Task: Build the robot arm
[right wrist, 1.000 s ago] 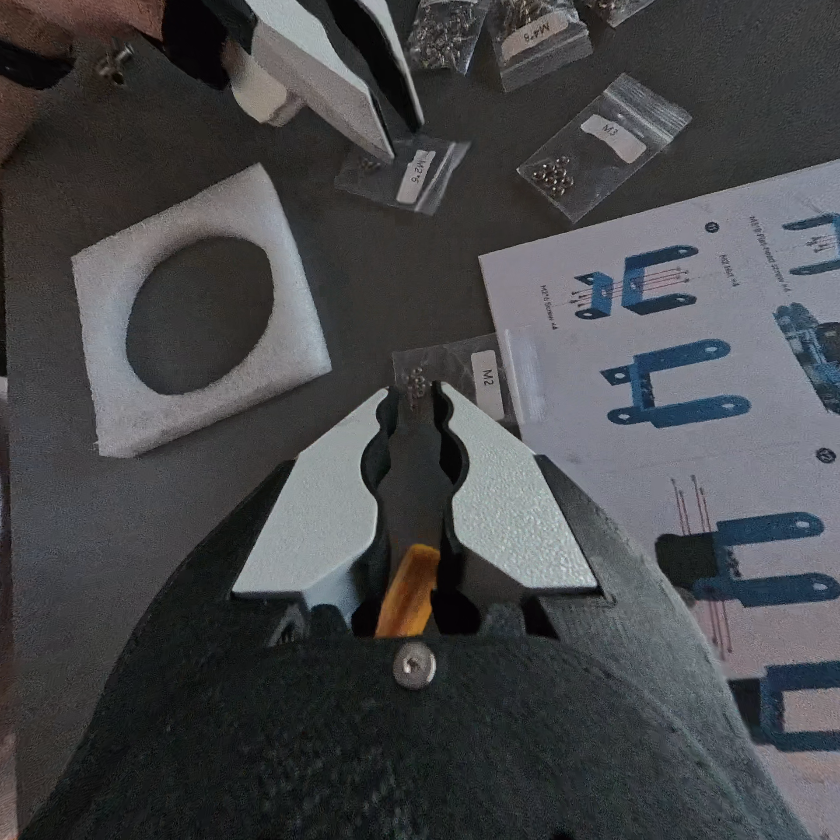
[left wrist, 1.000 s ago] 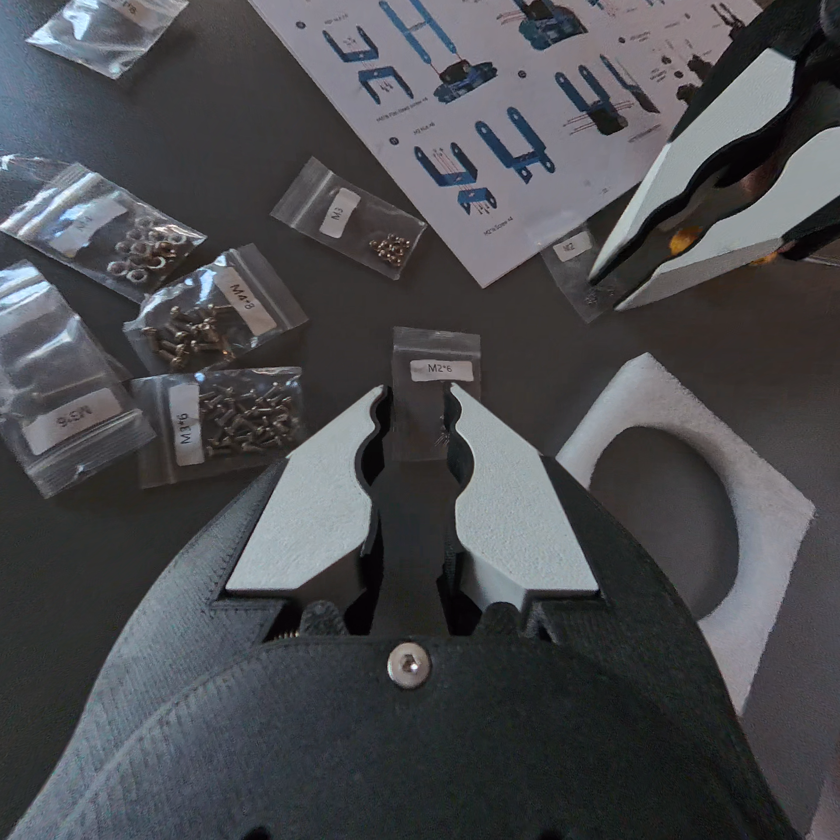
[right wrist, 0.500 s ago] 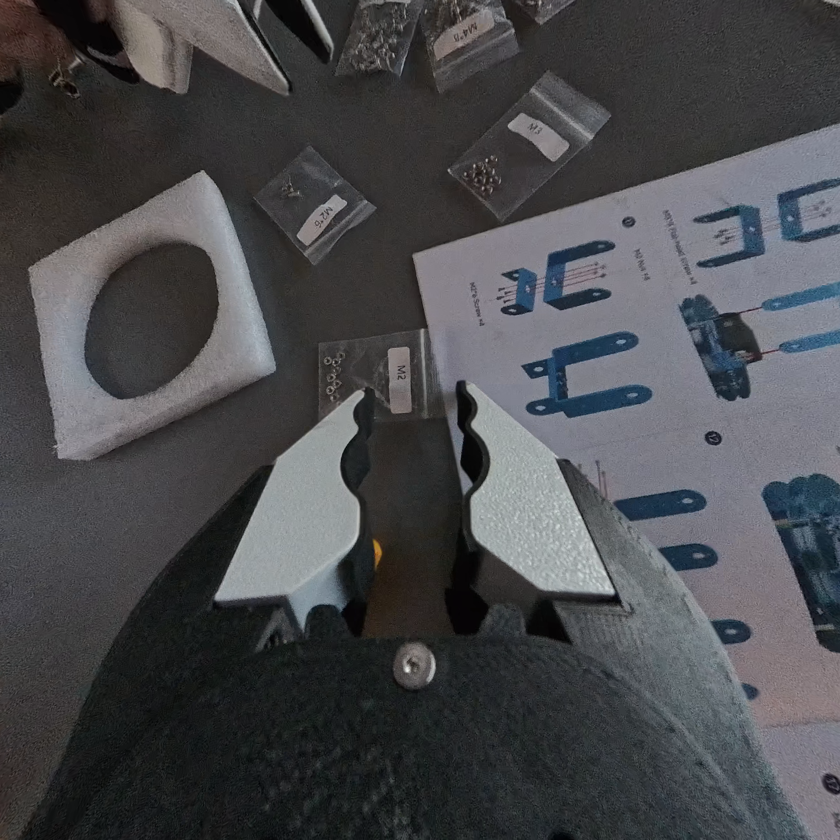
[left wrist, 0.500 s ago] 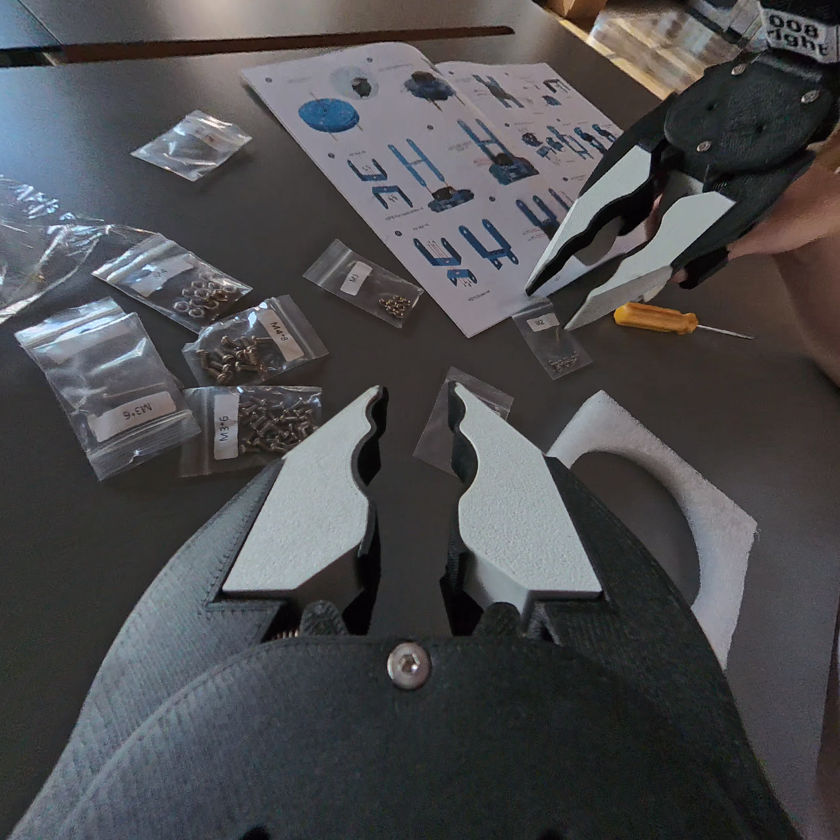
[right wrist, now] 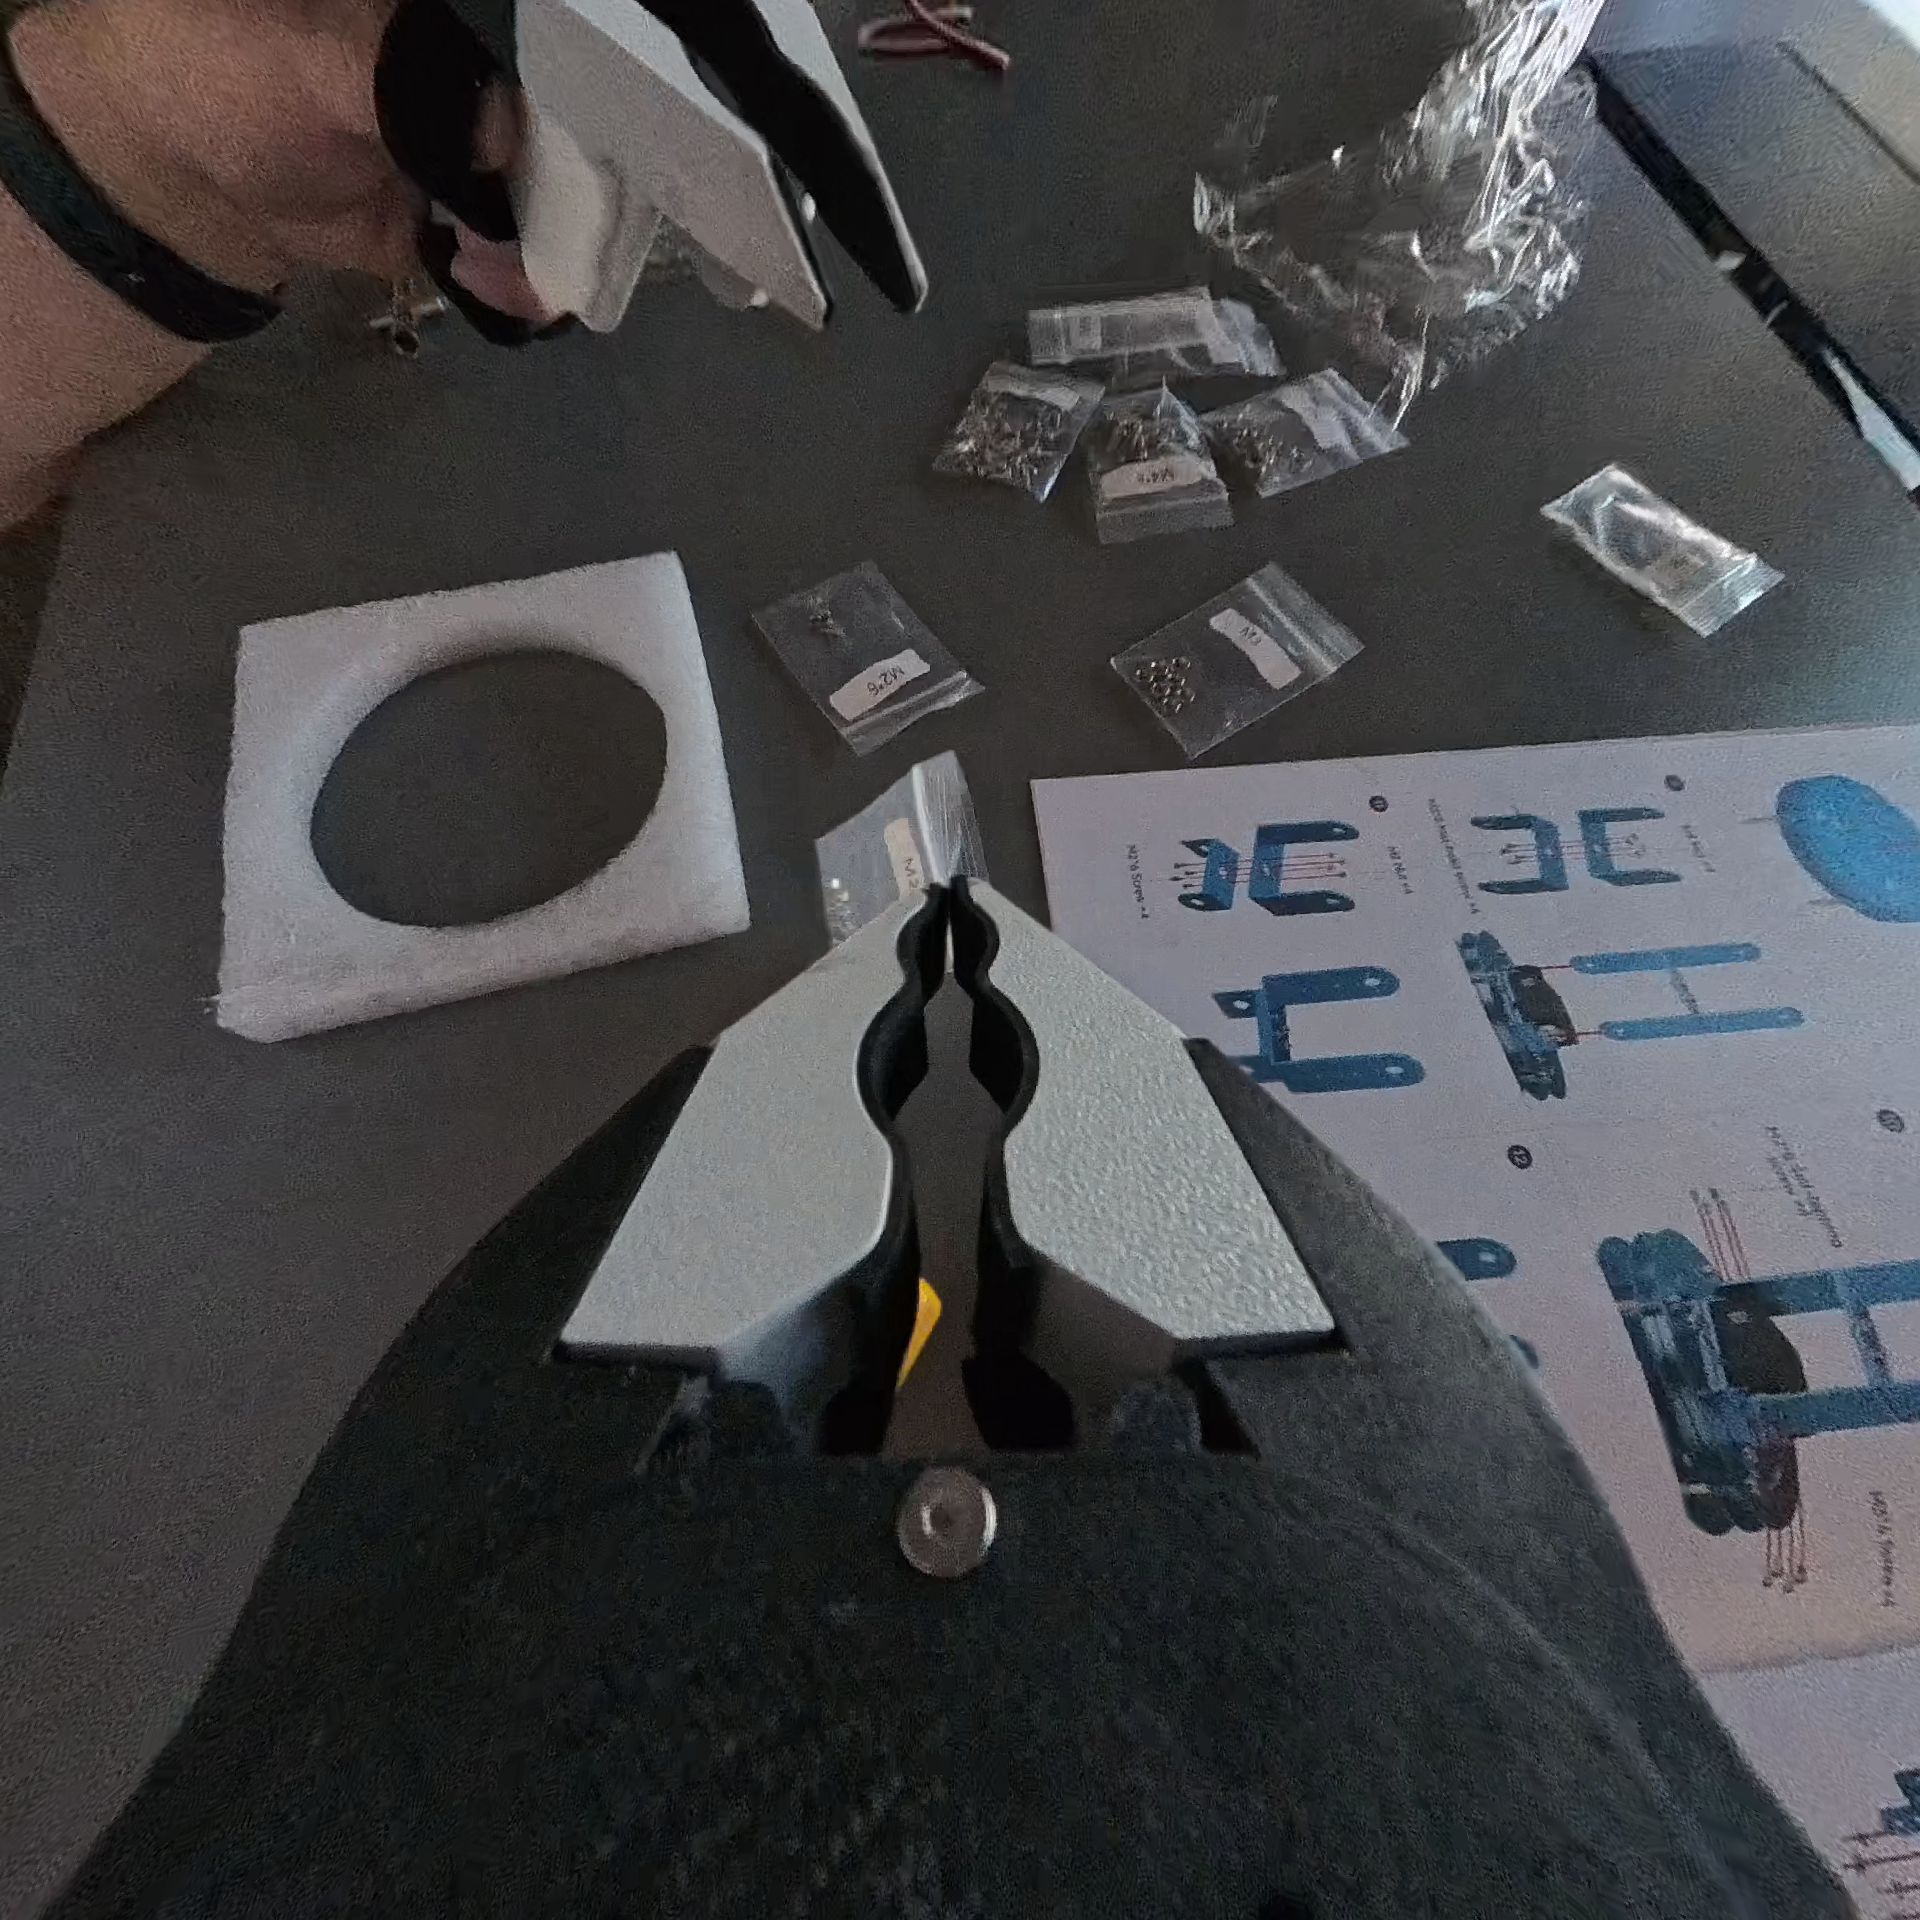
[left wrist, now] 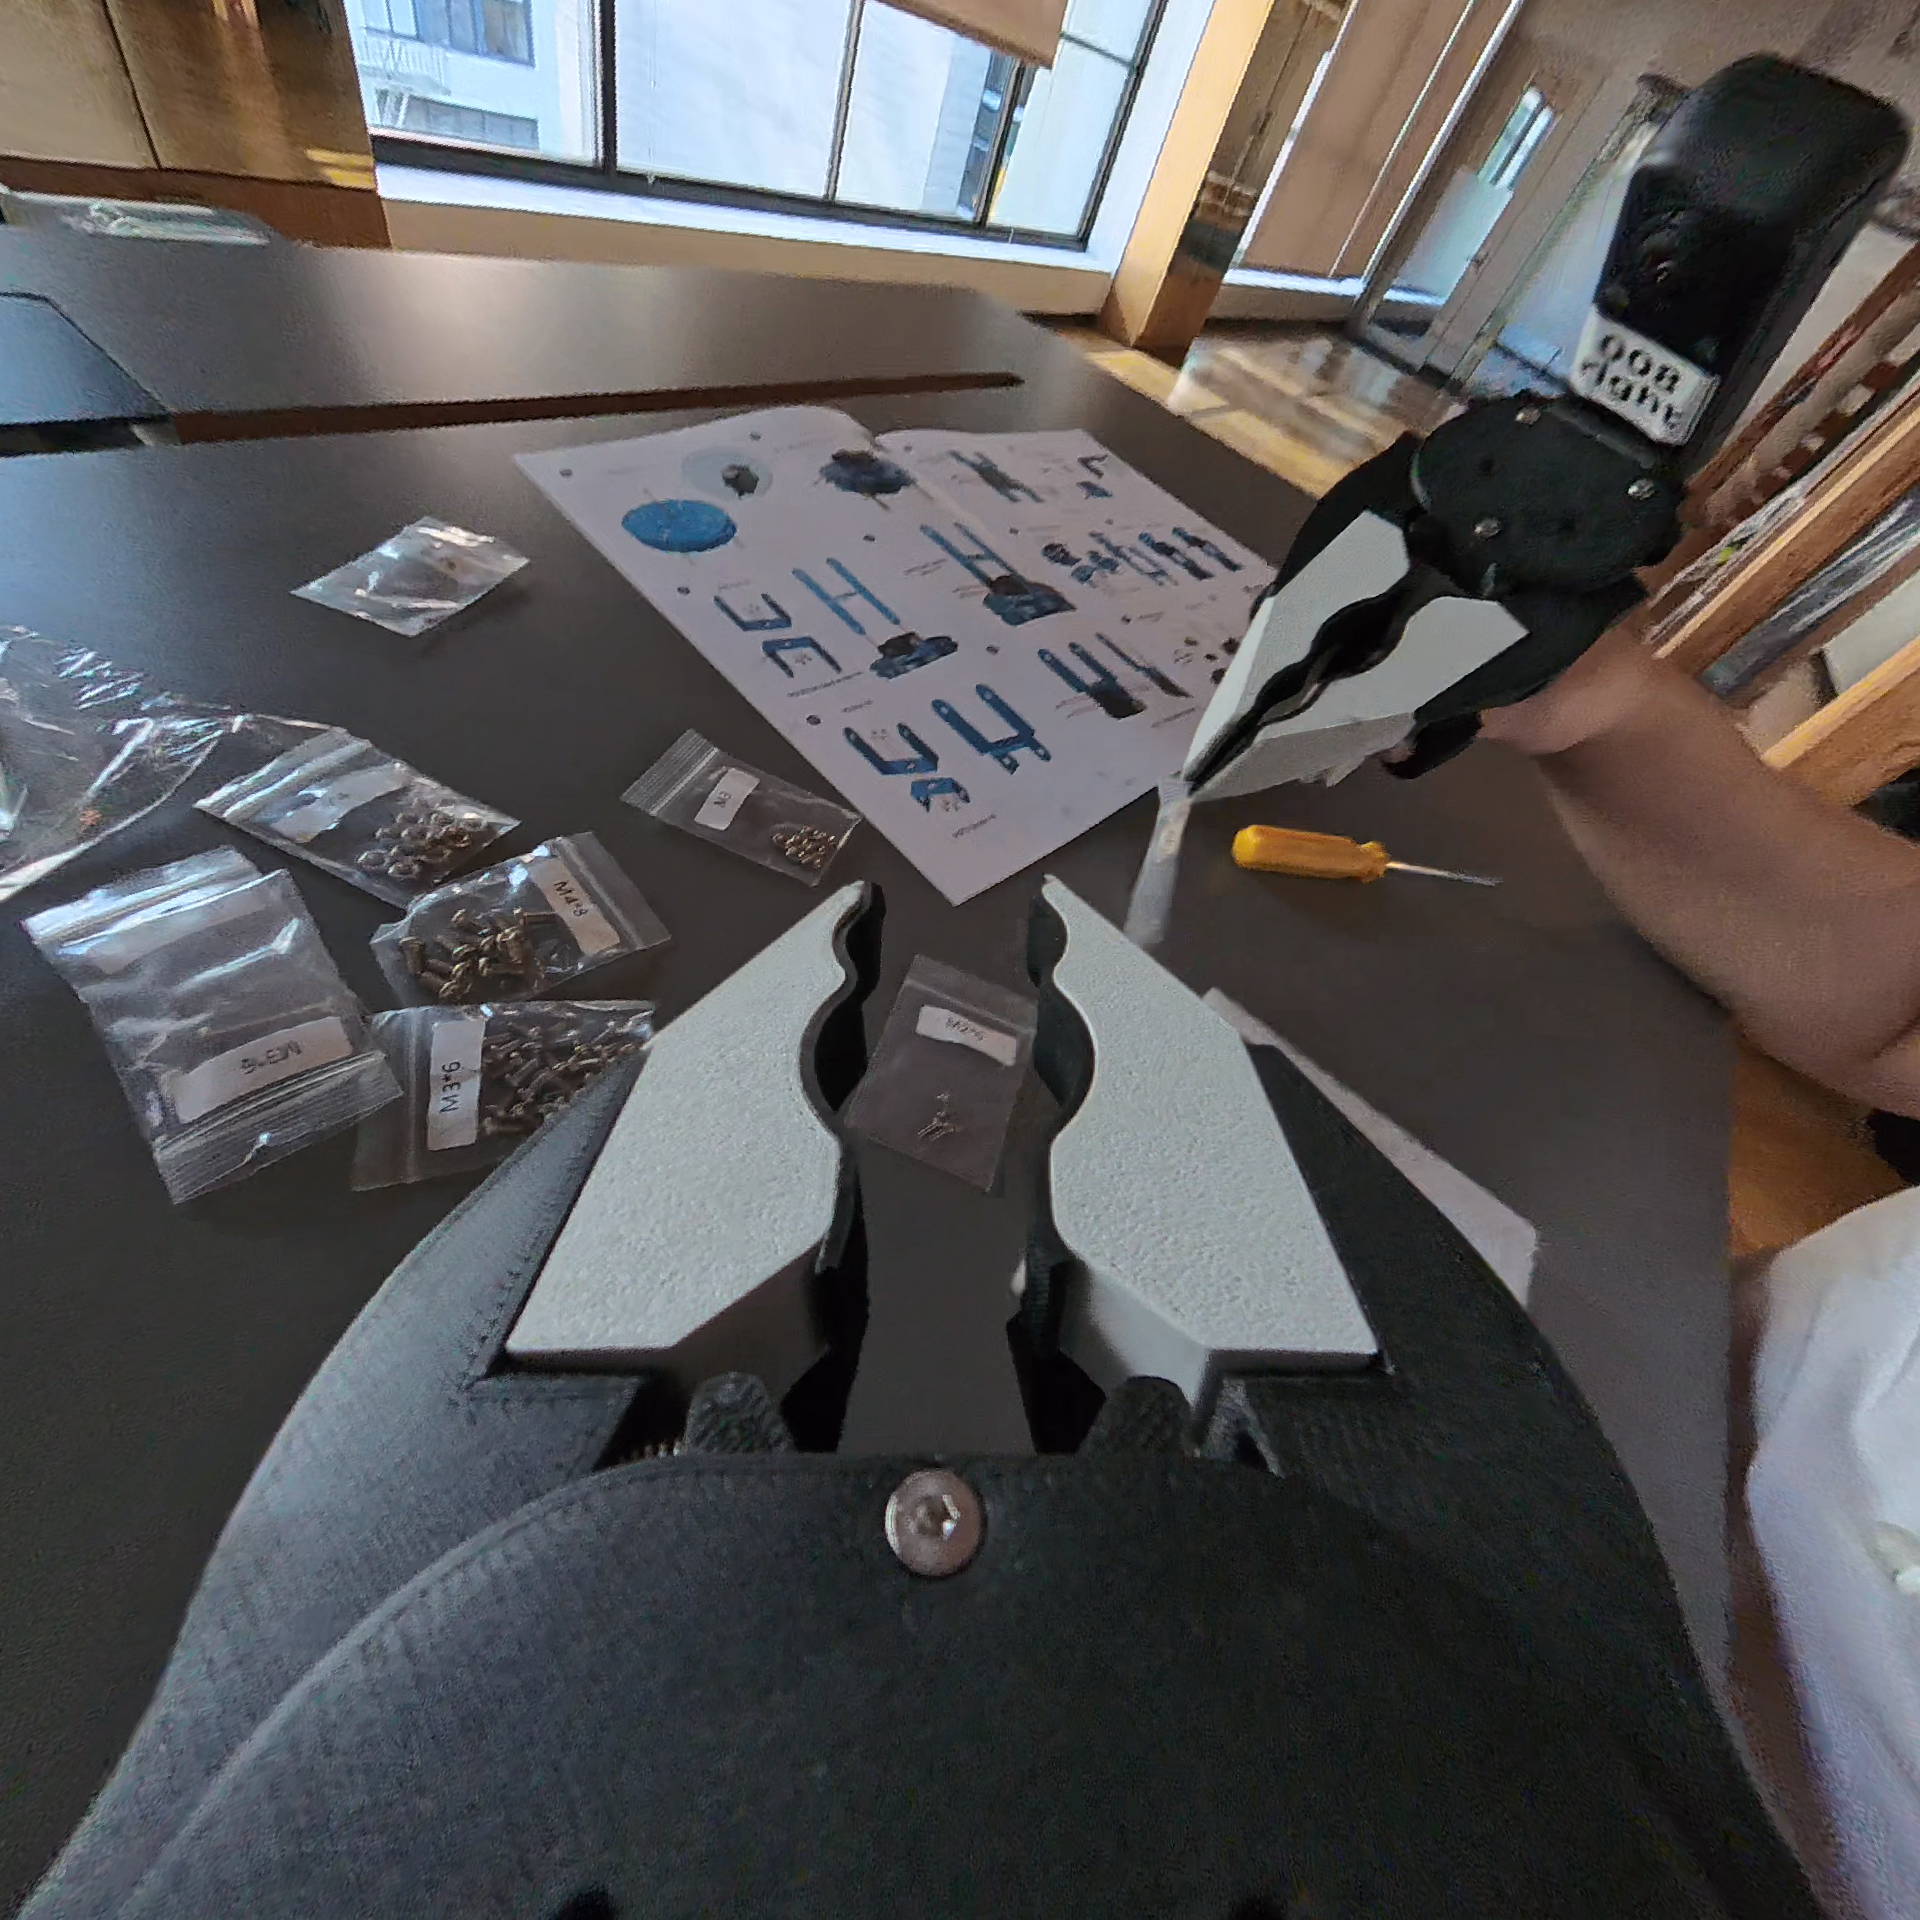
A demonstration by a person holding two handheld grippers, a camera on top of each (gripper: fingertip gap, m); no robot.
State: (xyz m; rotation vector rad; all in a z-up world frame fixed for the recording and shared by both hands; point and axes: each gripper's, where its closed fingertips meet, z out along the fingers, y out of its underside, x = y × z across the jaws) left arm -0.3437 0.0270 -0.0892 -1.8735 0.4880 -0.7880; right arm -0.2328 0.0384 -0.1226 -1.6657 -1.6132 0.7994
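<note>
My right gripper point(right wrist: 951, 894) is shut on the edge of a small clear bag point(right wrist: 899, 847) with a white label. In the left wrist view the right gripper point(left wrist: 1195, 774) holds that bag point(left wrist: 1155, 878) hanging down, just above the dark table. My left gripper point(left wrist: 956, 899) is open and empty. A second small labelled bag point(left wrist: 945, 1070) lies flat on the table between its fingers, untouched. That bag point(right wrist: 868, 660) also shows in the right wrist view, below the left gripper point(right wrist: 868, 301).
A white foam square point(right wrist: 468, 613) with a round hole lies left of the held bag. An instruction sheet point(right wrist: 1455, 1091) lies to the right. Several bags of screws point(left wrist: 488, 945) lie left of my left gripper. A yellow screwdriver point(left wrist: 1309, 852) lies under the right gripper.
My right gripper opened, then shut on the small bag beside the sheet and raised it. My left gripper stayed open, drew back and tilted up, leaving its bag on the table.
</note>
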